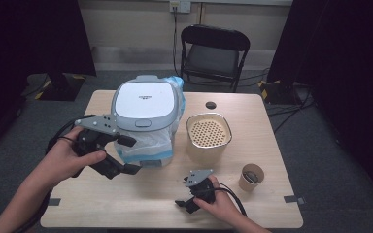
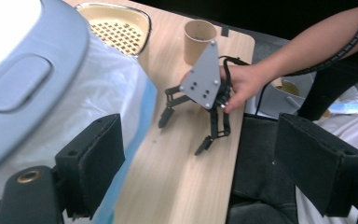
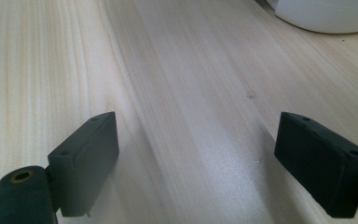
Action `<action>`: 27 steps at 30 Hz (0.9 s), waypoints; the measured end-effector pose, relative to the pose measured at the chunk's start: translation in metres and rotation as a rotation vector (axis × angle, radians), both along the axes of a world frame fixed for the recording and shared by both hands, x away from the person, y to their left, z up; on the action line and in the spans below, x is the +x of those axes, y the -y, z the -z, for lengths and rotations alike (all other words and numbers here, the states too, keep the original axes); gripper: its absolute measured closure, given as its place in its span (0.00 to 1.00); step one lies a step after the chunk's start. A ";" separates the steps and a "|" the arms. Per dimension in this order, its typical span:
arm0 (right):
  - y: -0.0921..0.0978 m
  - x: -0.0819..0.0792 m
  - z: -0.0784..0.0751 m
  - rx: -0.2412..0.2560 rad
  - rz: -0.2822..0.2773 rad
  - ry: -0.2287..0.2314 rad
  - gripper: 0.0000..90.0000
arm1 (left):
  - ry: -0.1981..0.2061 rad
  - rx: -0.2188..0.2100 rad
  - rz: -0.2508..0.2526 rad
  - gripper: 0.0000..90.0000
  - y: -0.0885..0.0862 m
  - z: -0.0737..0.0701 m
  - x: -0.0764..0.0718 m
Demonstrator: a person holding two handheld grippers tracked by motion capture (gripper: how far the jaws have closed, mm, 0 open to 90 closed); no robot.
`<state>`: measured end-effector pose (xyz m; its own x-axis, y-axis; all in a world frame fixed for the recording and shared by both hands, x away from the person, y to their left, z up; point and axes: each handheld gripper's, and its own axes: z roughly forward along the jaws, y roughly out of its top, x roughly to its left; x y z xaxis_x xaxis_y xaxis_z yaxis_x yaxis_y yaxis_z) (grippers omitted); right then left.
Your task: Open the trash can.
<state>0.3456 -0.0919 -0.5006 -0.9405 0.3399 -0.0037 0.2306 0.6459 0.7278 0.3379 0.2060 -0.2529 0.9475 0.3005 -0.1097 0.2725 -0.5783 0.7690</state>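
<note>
Desk (image 1: 141, 204): pale wood, carrying everything. Largest item on it was the grey-lidded bin (image 1: 144, 104), lid shut, standing at the back left with a white-and-blue liner bag (image 1: 145, 145) hanging down its front. Just right of it stood a tan perforated basket (image 1: 209, 131), apart from the bin; nearer the right front corner, a small paper cup (image 1: 251, 177).

We noted the left gripper (image 1: 126, 154) at the bin's front left corner, jaws spread wide, one jaw against the bag below the lid. We could not tell whether it touched the plastic. The right gripper (image 1: 187, 200) rested low near the front edge, jaws likewise apart, holding nothing, pointed across bare wood.

Our judgement: the bag was the thing in hand. To pinch it well, the left gripper should take a loose fold below the lid rim, close slowly, and avoid snagging the lid.
</note>
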 end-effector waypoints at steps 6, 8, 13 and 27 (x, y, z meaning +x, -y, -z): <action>0.000 0.000 0.000 -0.001 -0.003 0.000 0.14 | 0.010 -0.003 -0.010 0.18 0.002 -0.008 0.009; 0.000 0.000 0.000 0.000 -0.001 0.000 0.14 | 0.014 0.003 -0.016 0.18 0.003 -0.009 0.013; 0.000 0.000 0.000 0.000 0.000 0.000 0.14 | 0.023 0.015 -0.017 0.18 0.006 -0.011 0.022; 0.000 0.000 0.000 0.000 -0.001 0.000 0.14 | 0.056 0.047 -0.041 0.18 0.015 -0.004 0.045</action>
